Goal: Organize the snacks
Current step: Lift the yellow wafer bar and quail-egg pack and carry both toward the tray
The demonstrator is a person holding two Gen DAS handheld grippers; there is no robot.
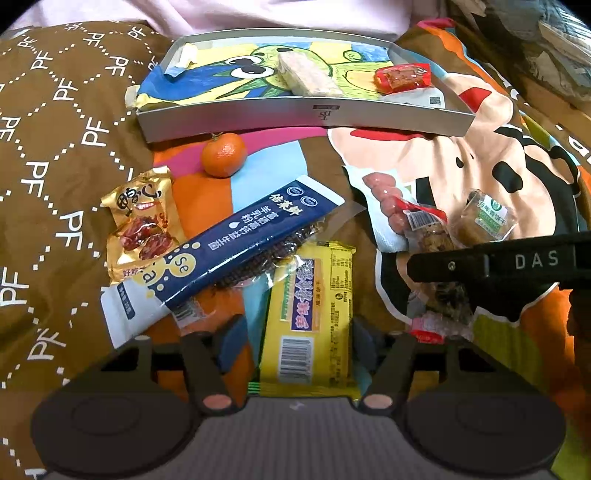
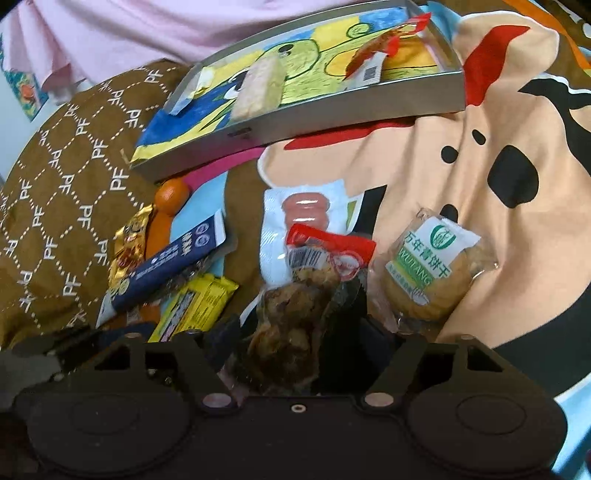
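Snacks are seen scattered on a printed brown cartoon bedspread [image 1: 55,184] before a shallow grey cardboard box [image 1: 303,118]

Inside the box a pale wafer bar [image 1: 310,75] and a red snack packet [image 1: 402,77] are laid; just before it an orange mandarin [image 1: 223,154] is set; the yellow biscuit packet [image 1: 310,314] is flanked by the left gripper [image 1: 295,332], whether gripped cannot be told; the clear brown-meat packet [image 2: 291,325] is likewise framed by the right gripper [image 2: 299,339].

a brown quilt [image 1: 55,155] printed with white letters meets a bright cartoon-print cover [image 1: 480,155], pink fabric [image 2: 110,33] behind.
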